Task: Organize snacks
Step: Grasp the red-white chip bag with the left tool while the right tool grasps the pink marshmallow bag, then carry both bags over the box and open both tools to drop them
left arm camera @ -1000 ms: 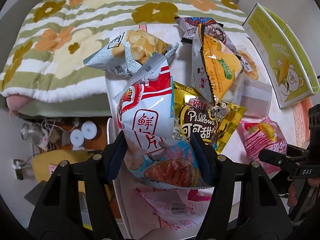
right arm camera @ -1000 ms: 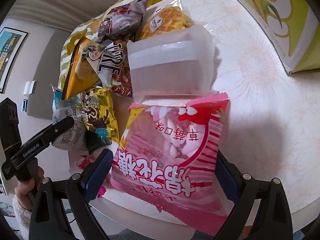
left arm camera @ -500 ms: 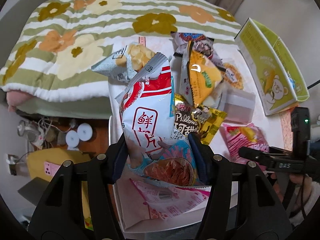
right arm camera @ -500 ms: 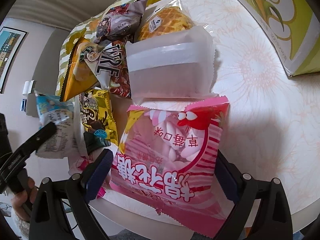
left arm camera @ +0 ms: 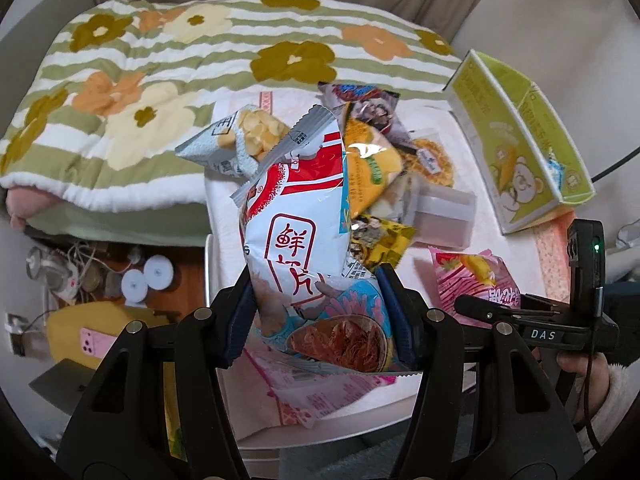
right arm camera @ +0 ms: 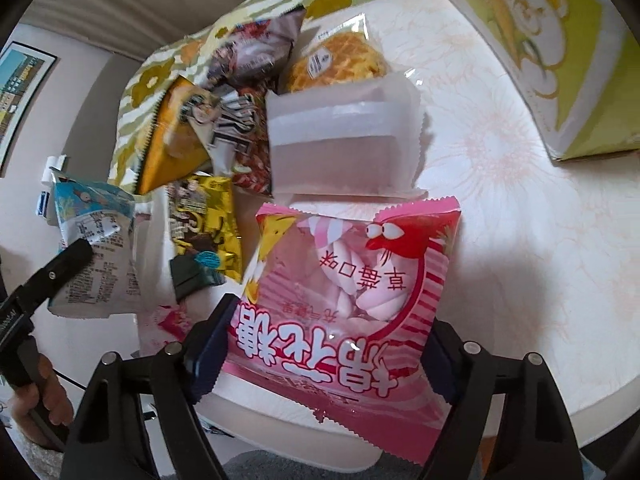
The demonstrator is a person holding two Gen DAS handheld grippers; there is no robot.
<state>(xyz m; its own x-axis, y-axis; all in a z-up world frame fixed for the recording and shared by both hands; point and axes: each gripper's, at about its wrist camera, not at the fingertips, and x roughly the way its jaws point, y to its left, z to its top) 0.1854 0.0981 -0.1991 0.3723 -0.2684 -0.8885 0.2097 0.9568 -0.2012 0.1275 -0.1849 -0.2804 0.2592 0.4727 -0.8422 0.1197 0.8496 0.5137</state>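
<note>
My left gripper point(left arm camera: 316, 316) is shut on a white, red and blue shrimp chip bag point(left arm camera: 304, 232) and holds it above the table; the bag also shows in the right wrist view point(right arm camera: 96, 240). My right gripper point(right arm camera: 324, 348) has its fingers on both sides of a pink marshmallow bag point(right arm camera: 352, 280) that lies at the table's near edge; the bag also shows in the left wrist view point(left arm camera: 476, 276). A pile of snack bags lies on the table: a gold bag point(right arm camera: 204, 216), an orange bag point(right arm camera: 172, 140), a waffle pack point(right arm camera: 336, 60) and a white pack point(right arm camera: 340, 140).
A green and yellow open box point(left arm camera: 520, 140) stands at the table's right side; it also shows in the right wrist view point(right arm camera: 560, 52). A flowered quilt point(left arm camera: 160, 80) lies behind the table point(right arm camera: 500, 184). A pink wrapper point(left arm camera: 312, 392) lies under the lifted bag. Cables and a phone point(left arm camera: 96, 344) lie on the floor.
My left gripper has risen and pulled back with the shrimp chip bag, so more of the table shows below it. My right gripper has stayed around the pink bag.
</note>
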